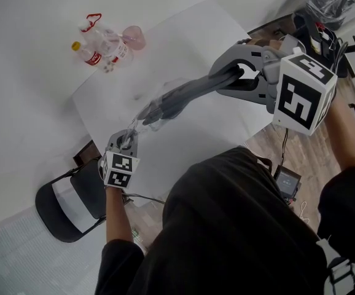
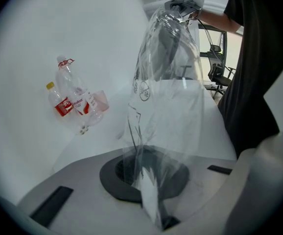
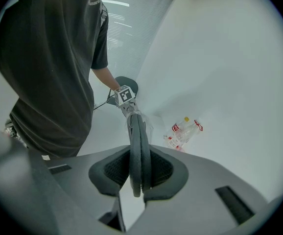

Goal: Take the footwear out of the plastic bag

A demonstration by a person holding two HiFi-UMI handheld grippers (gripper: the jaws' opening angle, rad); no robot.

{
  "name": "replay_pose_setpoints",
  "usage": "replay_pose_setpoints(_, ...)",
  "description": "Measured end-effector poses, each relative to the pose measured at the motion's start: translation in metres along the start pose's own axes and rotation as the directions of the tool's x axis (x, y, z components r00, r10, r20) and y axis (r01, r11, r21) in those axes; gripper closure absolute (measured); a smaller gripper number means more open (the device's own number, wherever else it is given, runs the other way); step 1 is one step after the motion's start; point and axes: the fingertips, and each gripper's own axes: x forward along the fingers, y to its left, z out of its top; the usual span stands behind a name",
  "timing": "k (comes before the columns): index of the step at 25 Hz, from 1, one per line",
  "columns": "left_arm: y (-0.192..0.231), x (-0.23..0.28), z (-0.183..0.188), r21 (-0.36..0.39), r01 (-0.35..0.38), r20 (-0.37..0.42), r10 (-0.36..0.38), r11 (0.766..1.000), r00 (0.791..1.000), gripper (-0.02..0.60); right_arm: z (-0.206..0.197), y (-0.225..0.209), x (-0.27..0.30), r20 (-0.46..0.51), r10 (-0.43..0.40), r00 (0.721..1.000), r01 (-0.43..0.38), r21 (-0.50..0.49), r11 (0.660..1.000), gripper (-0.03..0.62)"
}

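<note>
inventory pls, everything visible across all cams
footwear: one pair, dark grey, soles together, held above the table, far end in the bag
plastic bag: one, clear, around the footwear, stretched between the grippers
bottles: at least two, clear with red labels, far left of the table
cup: one, pinkish, beside the bottles
table: one, white
chair: one, black, at the table's near left
small device: one, dark, on the wooden floor
left gripper: grey, fingers shut on the bag's end
right gripper: grey, fingers shut on the footwear
person: dark shirt, bottom of the head view
</note>
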Motion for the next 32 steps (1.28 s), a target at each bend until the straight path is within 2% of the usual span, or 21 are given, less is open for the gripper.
replay_pose_setpoints(6, 0.001, -0.005, 0.001, -0.029, -0.001, -0.019, 0.000, 1.000, 1.000, 0.558, -0.003, -0.007, -0.011, 0.016, -0.002, 1.000, 0.002, 0.013, 1.000, 0.517)
replay_pose_setpoints(22, 0.008, -0.006, -0.013, -0.083, -0.011, -0.010, 0.011, 0.997, 1.000, 0.558, -0.003, -0.017, -0.019, 0.048, -0.048, 0.998, 0.047, 0.034, 0.998, 0.517)
replay_pose_setpoints(32, 0.018, -0.006, -0.024, -0.181, -0.026, 0.014, 0.029, 0.983, 0.999, 0.558, -0.009, -0.027, -0.028, 0.079, -0.132, 0.988, 0.123, 0.110, 0.986, 0.517)
